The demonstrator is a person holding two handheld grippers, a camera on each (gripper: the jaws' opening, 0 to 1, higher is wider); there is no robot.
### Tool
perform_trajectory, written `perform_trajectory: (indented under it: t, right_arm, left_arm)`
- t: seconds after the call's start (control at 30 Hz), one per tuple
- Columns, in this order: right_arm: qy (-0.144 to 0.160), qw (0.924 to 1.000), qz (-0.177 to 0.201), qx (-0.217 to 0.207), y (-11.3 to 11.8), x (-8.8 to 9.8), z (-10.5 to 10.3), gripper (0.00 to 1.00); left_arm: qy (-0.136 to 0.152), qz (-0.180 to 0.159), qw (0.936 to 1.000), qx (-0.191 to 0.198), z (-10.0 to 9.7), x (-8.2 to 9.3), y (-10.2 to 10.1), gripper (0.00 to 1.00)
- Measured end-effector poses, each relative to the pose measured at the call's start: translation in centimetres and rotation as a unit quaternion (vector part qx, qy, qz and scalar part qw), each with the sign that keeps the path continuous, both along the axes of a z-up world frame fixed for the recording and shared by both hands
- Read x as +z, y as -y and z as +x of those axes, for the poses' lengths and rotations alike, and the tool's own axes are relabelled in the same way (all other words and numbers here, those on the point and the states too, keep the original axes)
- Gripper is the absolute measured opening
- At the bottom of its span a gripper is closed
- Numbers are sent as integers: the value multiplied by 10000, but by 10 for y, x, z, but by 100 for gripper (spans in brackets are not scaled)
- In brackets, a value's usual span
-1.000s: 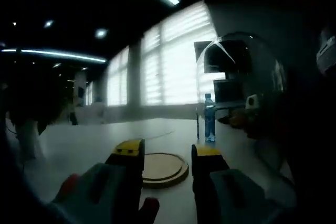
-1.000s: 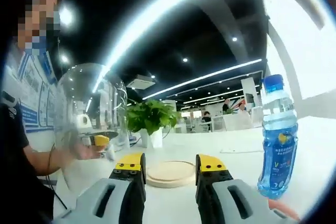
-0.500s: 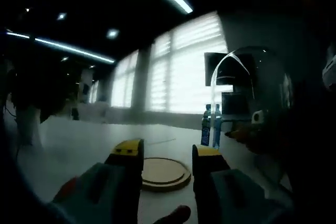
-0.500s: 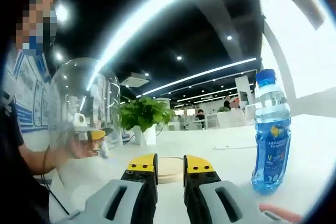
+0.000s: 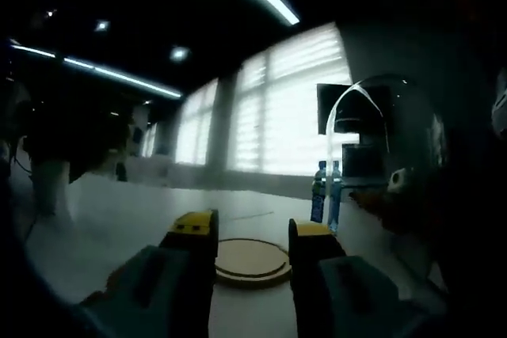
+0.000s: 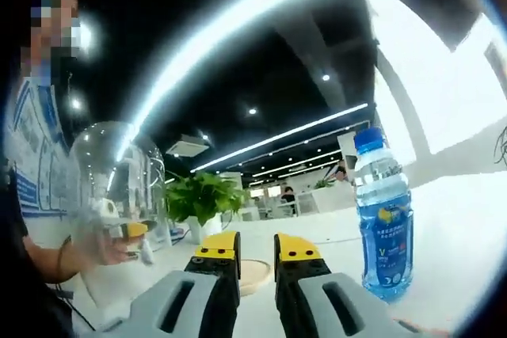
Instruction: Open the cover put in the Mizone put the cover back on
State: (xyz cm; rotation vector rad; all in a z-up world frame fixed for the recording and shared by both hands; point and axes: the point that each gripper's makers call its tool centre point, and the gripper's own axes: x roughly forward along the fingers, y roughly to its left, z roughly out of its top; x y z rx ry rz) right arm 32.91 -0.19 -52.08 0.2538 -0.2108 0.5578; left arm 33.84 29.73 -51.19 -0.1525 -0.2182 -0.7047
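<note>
The upright blue Mizone bottle point(image 6: 381, 224) stands on the white bench point(image 6: 467, 235), to the right of the right claw point(image 6: 255, 247), whose jaws are nearly pressed together and hold nothing. The round wooden base point(image 5: 252, 260) lies flat ahead of the spread, empty left claw point(image 5: 253, 229). The clear glass dome cover point(image 6: 117, 187) is held aloft at left, so the right claw appears nearer the bottle.

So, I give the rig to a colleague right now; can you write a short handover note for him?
Left tool: open, empty, pointing at the base.
Right tool: jaws close together with a small gap, holding nothing.
Dome: off the base, held up in a hand to the left of the right tool.
Bottle: upright on the table, right of the right tool, cap on.
Done: cover is off.
Left: bottle onto the base, then the dome back over it.
</note>
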Motion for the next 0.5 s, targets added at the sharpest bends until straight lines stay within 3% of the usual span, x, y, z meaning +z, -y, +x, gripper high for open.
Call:
perform_trajectory:
  t: [0.07, 0.27, 0.43, 0.5]
  right_arm:
    - [162, 9992, -351, 59, -5, 1, -1, 11]
    - [315, 9990, -314, 18, -8, 10, -7, 0]
    - [333, 9987, -373, -101, -7, 10, -9, 0]
    - [340, 9990, -296, -37, -8, 11, -10, 0]
  left_arm:
    - [16, 83, 10000, 43, 0, 0, 0, 25]
    - [55, 193, 9997, 159, 0, 0, -4, 19]
    - [194, 383, 9985, 329, 3, 1, -7, 13]
    - [69, 208, 9991, 372, 5, 0, -13, 12]
